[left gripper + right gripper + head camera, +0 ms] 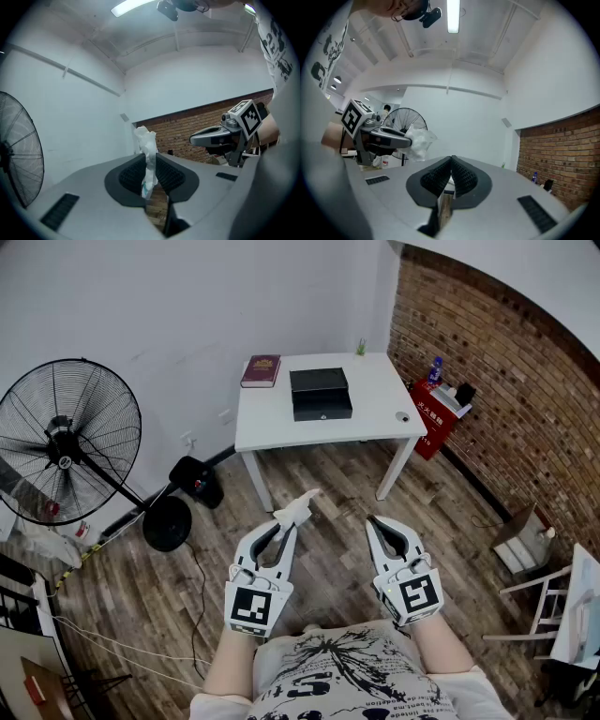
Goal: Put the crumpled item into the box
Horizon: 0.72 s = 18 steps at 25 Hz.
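A crumpled white paper wad (297, 507) sticks out of my left gripper (284, 524), whose jaws are shut on it; the left gripper view shows the wad (147, 157) pinched between the ribbed pads. My right gripper (373, 522) is held beside it, shut and empty, its pads meeting at the tips (452, 161). The black box (321, 394) lies closed on the white table (272, 423), well ahead of both grippers. From the right gripper view the left gripper (405, 137) with the wad (418, 140) appears at the left.
A dark red book (261, 370) lies on the table's left end, a small round thing (402, 416) near its right edge. A large black floor fan (70, 442) stands to the left, a red bin (434, 414) by the brick wall, cables on the wooden floor.
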Tool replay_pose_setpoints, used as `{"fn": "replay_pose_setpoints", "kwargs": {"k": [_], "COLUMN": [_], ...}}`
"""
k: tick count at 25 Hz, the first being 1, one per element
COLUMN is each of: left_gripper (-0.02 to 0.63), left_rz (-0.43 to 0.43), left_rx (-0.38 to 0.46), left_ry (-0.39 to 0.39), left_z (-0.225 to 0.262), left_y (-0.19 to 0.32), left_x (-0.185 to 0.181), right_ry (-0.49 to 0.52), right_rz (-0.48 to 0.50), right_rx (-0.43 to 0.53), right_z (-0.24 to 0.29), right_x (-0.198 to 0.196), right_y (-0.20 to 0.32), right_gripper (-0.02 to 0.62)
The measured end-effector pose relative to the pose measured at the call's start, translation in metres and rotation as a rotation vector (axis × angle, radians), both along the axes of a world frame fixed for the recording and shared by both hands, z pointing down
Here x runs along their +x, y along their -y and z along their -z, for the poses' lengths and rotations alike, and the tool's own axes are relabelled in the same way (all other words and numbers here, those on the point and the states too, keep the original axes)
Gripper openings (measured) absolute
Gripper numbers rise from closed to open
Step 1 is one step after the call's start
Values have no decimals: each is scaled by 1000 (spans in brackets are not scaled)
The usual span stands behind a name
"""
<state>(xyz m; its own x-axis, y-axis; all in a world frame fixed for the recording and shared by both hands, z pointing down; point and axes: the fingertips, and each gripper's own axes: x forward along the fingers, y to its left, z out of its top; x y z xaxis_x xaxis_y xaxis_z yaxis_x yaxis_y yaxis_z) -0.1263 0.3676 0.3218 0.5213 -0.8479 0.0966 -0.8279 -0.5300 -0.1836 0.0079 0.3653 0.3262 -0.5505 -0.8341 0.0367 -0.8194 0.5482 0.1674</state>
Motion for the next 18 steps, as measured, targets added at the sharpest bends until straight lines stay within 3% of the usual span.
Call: {"fn": "replay_pose_setpoints", "kwargs": {"k": [8,18], "left_gripper": [67,69], "left_rz": [9,0], "left_rx": [41,-49], "left_ry": [-60,-48], "left_z": [-1,-27], "left_y": [4,25], "left_x": [-20,-57], "right_ry": [-17,42], "right_rz": [-7,-16], "right_rx": [-13,-55], "right_z": [-5,-28], "right_x": [-18,-54], "right_y": [-2,16], "right_gripper": [14,15]}}
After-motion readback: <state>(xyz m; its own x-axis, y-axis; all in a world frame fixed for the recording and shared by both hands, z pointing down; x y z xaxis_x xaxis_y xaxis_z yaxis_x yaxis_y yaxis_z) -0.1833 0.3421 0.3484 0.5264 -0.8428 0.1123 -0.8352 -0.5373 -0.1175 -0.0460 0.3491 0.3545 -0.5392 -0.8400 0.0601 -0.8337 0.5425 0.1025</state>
